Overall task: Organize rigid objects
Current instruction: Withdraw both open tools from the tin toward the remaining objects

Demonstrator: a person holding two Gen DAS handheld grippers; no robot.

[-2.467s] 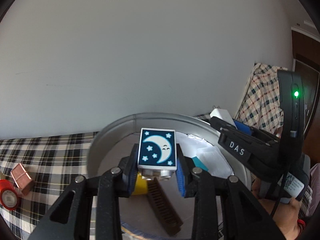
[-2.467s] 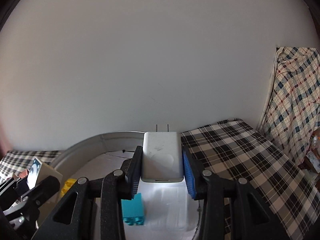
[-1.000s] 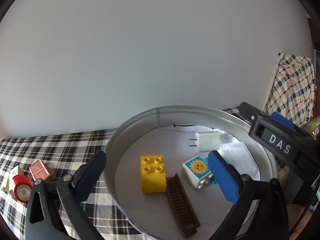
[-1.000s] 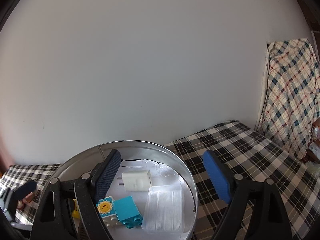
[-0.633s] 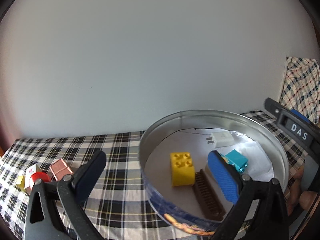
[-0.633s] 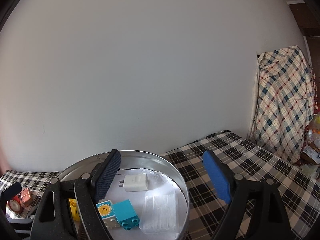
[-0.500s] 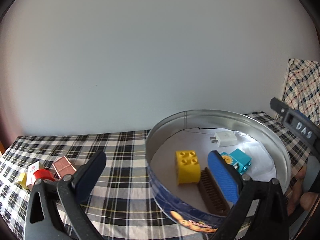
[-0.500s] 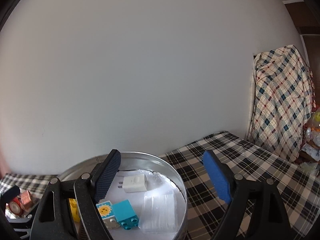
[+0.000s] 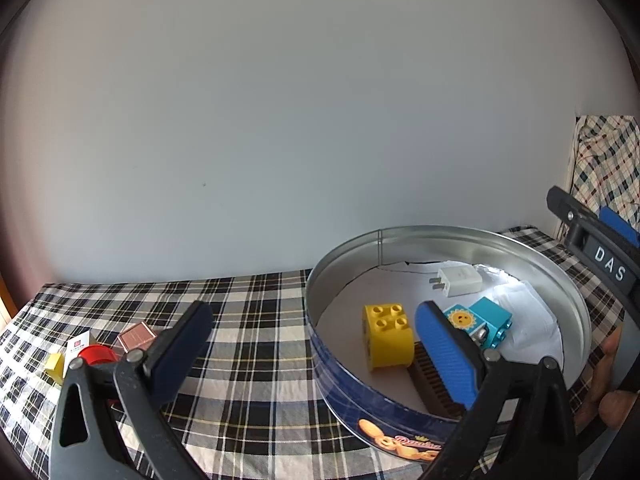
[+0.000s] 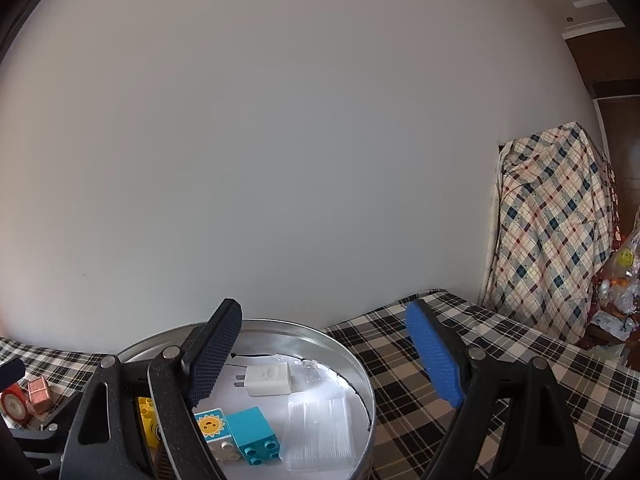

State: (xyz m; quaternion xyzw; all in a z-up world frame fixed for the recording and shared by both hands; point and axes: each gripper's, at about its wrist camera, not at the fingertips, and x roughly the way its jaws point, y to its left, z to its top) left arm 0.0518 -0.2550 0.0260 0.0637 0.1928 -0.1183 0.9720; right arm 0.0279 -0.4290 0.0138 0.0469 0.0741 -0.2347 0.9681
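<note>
Grippers, left (image 9: 312, 344) and right (image 10: 328, 354), both gaping empty, hovering by round silver tin (image 9: 568, 292) collecting rigid bits; red tape roll (image 9: 96, 354) waiting outside

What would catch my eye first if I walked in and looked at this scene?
Probably the round metal cookie tin on the checked tablecloth, holding a yellow toy brick, a teal brick and a white charger plug. Two open grippers frame it, left gripper and right gripper.
</note>
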